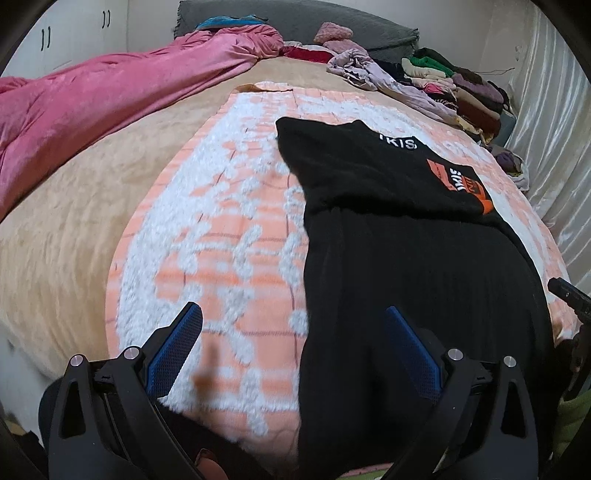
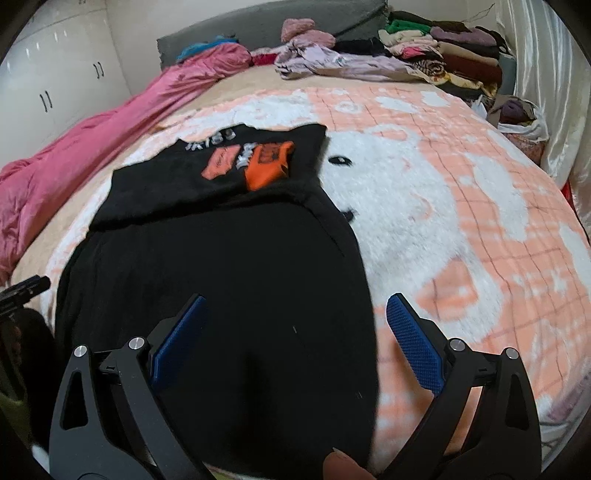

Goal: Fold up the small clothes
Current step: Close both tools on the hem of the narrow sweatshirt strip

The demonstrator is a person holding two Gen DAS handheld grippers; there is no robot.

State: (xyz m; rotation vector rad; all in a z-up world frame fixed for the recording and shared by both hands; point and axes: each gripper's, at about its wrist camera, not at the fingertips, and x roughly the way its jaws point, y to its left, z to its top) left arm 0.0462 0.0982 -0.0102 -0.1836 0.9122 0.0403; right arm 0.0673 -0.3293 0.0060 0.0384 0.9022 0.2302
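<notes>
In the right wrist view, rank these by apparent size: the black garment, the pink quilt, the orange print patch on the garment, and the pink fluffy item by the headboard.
1. Black garment, though nearness to the camera inflates it.
2. Pink quilt.
3. Orange print patch and pink fluffy item: similar; the fluffy item lies farther off, so unranked.

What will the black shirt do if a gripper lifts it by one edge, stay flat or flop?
The black shirt would probably flop and drape, since its far end already lies folded over. It looks light, so likely easy to lift. On the fuzzy blanket it may drag rather than slide.
</notes>
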